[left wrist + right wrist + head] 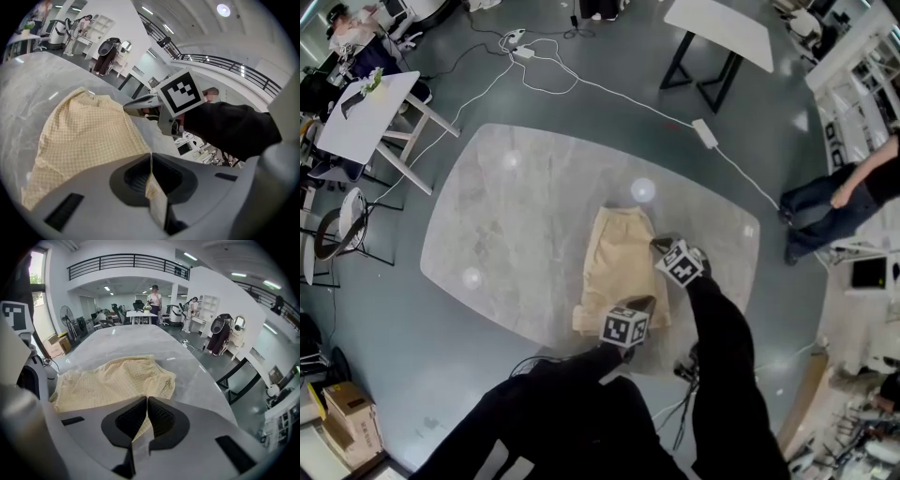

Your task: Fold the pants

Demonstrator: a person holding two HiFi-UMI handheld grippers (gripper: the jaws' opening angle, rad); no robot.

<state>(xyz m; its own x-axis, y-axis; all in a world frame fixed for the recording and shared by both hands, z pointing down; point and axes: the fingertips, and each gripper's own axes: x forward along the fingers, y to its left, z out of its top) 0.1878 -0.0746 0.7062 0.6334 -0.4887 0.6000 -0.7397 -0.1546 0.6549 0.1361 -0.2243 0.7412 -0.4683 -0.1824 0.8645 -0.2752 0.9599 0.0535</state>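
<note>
On the near right part of the pale marbled surface [516, 216] lie the yellow checked pants [614, 258], flat, with the gathered waistband at the far end from you. Your left hand-held gripper [151, 174] has its jaws closed, with a thin edge of the cloth pinched between them at the near end. Your right hand-held gripper [146, 417] is closed the same way, on the fabric of the right-hand edge further up.

You seem to be at the point of bringing that edge over for a fold. To do it well:

- Lift both pinched points to the same height, so the cloth between them hangs as one straight line (a sagging middle will crease).
- Carry the edge across level and line it up with the opposite edge before you lower it.
- Let the jaws part only when the cloth rests on the layer below, then draw them straight out so that nothing drags.
</note>
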